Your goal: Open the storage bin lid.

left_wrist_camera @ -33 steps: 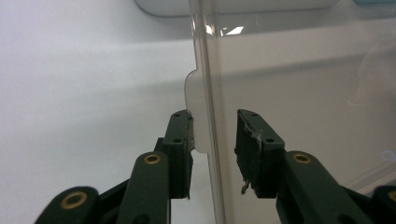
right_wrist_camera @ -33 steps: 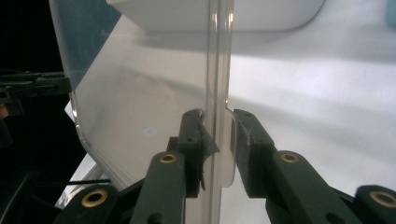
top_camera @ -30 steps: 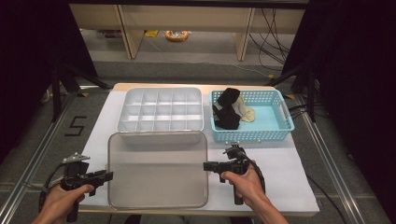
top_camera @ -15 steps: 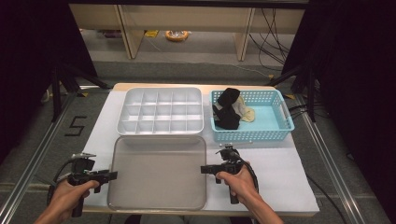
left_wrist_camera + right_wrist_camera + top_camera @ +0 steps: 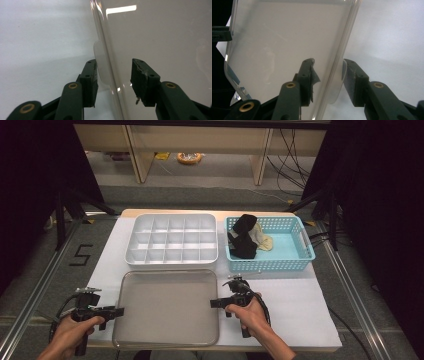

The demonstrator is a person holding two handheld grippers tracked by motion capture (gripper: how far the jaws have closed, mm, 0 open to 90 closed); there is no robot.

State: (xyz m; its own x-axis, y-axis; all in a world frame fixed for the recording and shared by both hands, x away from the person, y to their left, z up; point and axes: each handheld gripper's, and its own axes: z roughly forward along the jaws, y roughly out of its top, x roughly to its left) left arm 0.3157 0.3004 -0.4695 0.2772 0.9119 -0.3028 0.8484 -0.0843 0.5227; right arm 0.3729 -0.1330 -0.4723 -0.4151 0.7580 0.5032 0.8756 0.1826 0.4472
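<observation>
white divided organizer (image 5: 171, 239) beside blue basket (image 5: 295, 263) holding black cloth (image 5: 243, 236).

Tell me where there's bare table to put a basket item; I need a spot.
Free: the white strip right of the clear lid, below the blue basket. Crowded: the far half with the divided tray and basket, and the lid's edges, straddled by the left gripper and right gripper.
</observation>
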